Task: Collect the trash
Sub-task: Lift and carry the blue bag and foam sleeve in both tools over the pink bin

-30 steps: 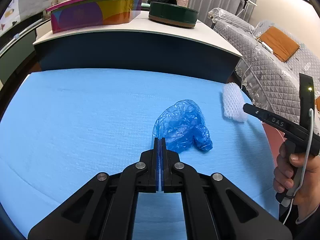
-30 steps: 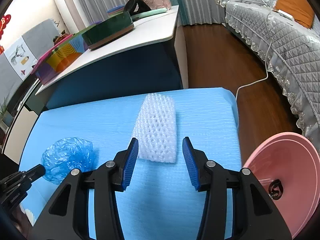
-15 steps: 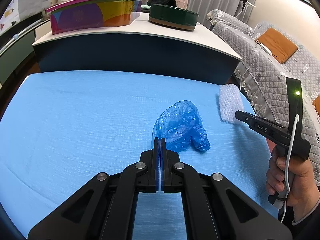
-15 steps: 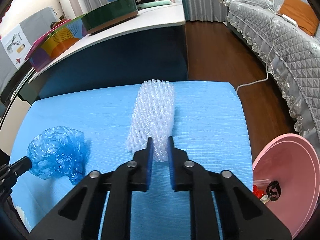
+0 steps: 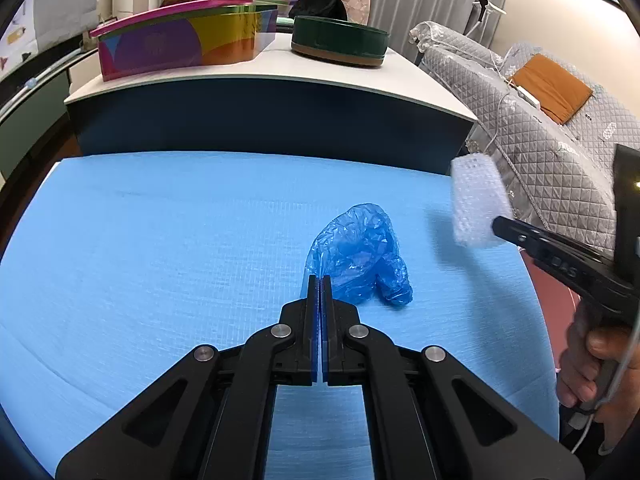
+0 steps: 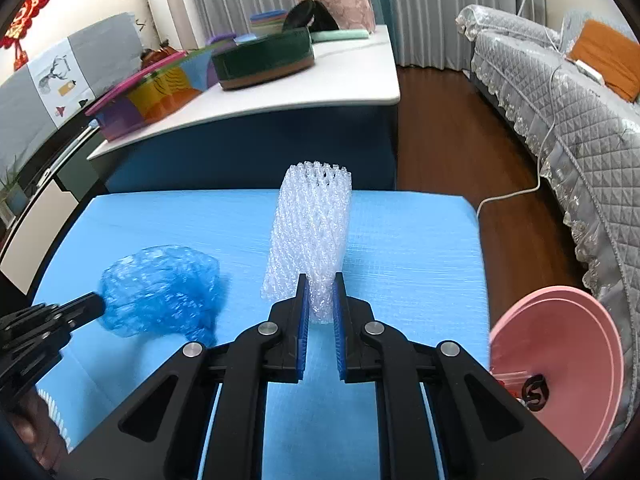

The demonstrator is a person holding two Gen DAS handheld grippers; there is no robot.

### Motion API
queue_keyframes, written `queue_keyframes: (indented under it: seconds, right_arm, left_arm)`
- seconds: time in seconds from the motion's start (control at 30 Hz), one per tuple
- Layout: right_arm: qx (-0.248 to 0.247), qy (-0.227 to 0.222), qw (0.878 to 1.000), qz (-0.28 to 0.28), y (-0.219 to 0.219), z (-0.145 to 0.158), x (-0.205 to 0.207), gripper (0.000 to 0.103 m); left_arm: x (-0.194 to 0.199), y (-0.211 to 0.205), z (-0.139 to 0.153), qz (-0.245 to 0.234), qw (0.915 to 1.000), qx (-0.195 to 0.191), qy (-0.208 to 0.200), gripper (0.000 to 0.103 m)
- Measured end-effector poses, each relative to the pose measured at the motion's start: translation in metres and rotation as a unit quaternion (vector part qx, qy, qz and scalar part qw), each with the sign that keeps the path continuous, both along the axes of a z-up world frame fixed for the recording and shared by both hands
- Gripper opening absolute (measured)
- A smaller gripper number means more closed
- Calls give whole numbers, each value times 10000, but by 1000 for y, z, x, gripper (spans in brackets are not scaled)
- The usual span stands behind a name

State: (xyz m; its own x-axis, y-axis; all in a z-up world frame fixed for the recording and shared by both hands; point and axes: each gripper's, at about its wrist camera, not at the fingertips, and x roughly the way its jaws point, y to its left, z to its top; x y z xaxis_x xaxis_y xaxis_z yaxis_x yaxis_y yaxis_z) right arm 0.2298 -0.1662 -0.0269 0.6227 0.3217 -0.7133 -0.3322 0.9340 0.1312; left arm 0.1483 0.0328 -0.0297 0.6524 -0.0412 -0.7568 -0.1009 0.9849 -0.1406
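Note:
My right gripper (image 6: 320, 284) is shut on the near end of a white foam net sleeve (image 6: 310, 232) and holds it lifted above the blue table cover (image 6: 400, 248). The sleeve also shows in the left wrist view (image 5: 476, 200), raised at the table's right edge in the right gripper (image 5: 500, 226). My left gripper (image 5: 320, 280) is shut on the near edge of a crumpled blue plastic bag (image 5: 360, 260), which lies on the cover (image 5: 160, 240). The bag shows blurred in the right wrist view (image 6: 160, 288), with the left gripper (image 6: 94, 304) at its left side.
A pink basin (image 6: 560, 368) stands on the floor right of the table. Behind the table is a white desk (image 5: 260, 68) with a colourful box (image 5: 180, 40) and a green round tin (image 5: 340, 40). A grey quilted sofa (image 5: 540, 132) is at the right.
My right gripper closed on the foam sleeve and lifted it off the table. My left gripper stayed shut at the blue bag's edge.

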Motion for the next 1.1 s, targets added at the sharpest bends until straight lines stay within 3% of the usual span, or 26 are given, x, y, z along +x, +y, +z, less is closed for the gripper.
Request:
queue_keyframes:
  seconds: [0.73,1.1]
  right_arm:
    - [173,-562,9979,-271,-71,62,-82,12]
    - [347,-696,9946,-692,-111,83,-96,12]
  left_arm:
    - [-23,-41,23,-337,9976,220,-564,0]
    - [-42,-66,41,-644,9947,291,-747,0]
